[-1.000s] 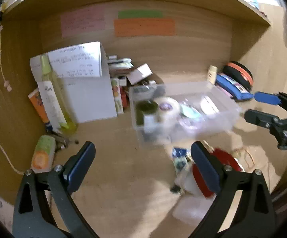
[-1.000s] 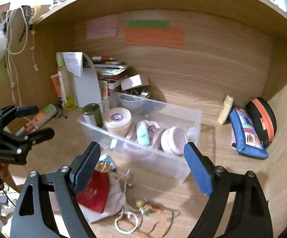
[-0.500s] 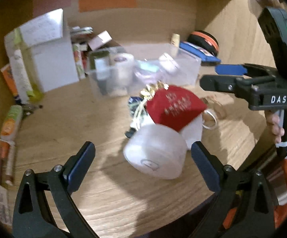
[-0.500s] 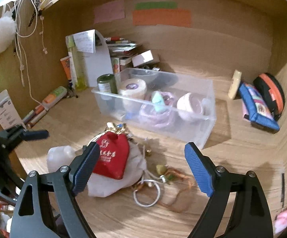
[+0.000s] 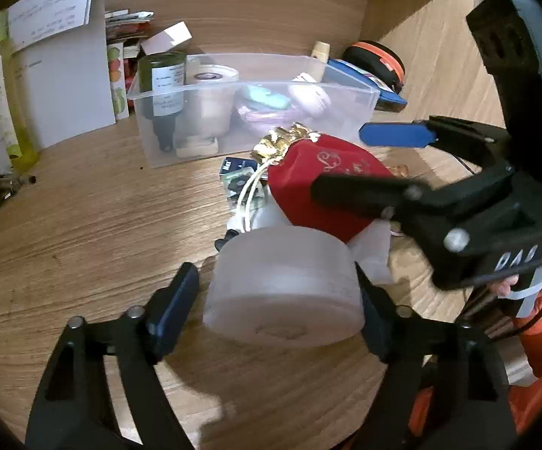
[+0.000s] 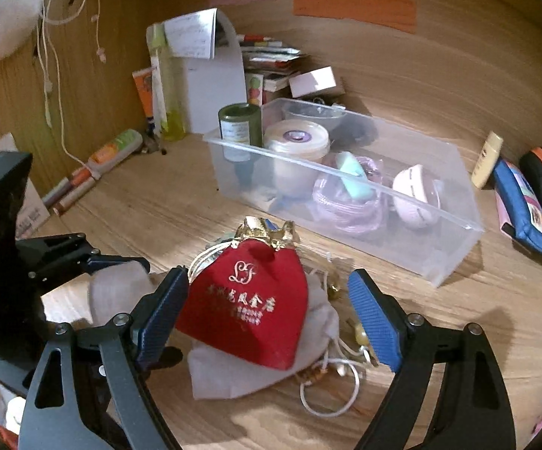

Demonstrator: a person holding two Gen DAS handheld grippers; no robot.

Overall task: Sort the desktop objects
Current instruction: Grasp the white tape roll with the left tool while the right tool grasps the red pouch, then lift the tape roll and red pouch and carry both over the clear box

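Note:
A white translucent round jar [image 5: 282, 292] lies on its side near the desk's front edge. My left gripper [image 5: 274, 270] straddles it with jaws closing: the right pad touches the jar, the left pad stands a little off. Just beyond lies a red drawstring pouch [image 6: 248, 300] with gold lettering, on a grey cloth bag [image 6: 233, 371]. My right gripper [image 6: 269, 275] is open around the pouch, with a gap at the right pad. The left wrist view shows the right gripper [image 5: 338, 161] over the pouch [image 5: 308, 187].
A clear plastic bin [image 6: 458, 221] behind the pouch holds a dark green jar [image 6: 239, 127], a cream tub, purple items and a mint one. A white bangle [image 6: 327, 405] and beads lie by the cloth bag. Bottles, papers and books crowd the back left; pouches [image 6: 522, 202] sit at the right wall.
Both grippers came down toward the desk front. The left one now straddles the white jar with narrower jaws. The right one now frames the red pouch.

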